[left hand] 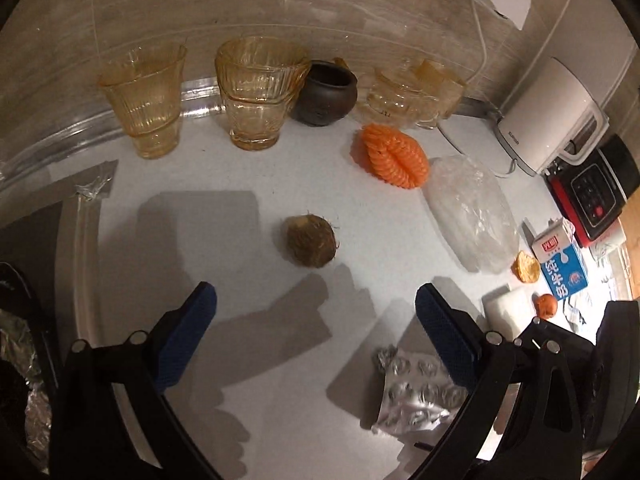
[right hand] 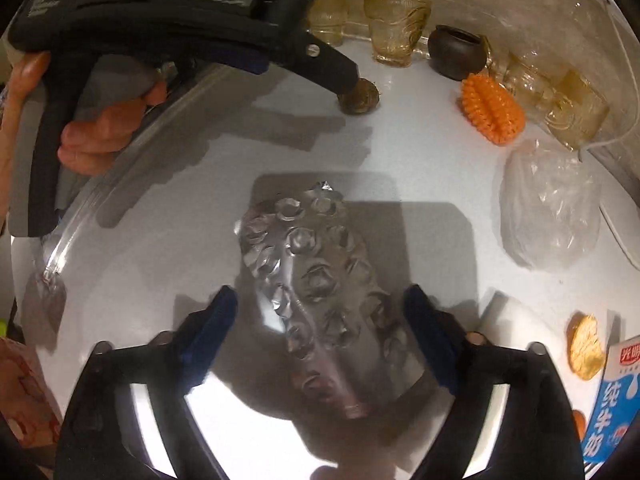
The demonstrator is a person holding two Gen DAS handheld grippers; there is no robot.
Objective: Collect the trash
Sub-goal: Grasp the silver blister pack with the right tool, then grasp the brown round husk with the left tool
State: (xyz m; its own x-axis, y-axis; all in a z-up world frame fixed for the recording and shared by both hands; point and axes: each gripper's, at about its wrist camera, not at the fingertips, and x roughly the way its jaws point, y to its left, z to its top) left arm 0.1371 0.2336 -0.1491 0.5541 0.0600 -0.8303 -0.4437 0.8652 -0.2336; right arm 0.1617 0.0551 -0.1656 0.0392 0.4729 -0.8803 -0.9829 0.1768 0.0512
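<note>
The right gripper stands open over one empty silver blister pack, which lies flat on the white counter between its fingers, not pressed. The left gripper is open too, with nothing in it, near one brown hairy ball. Farther are one orange coil, one clear plastic bag and one milk carton. At the wall stand one dark pot and two upright amber glasses.
</note>
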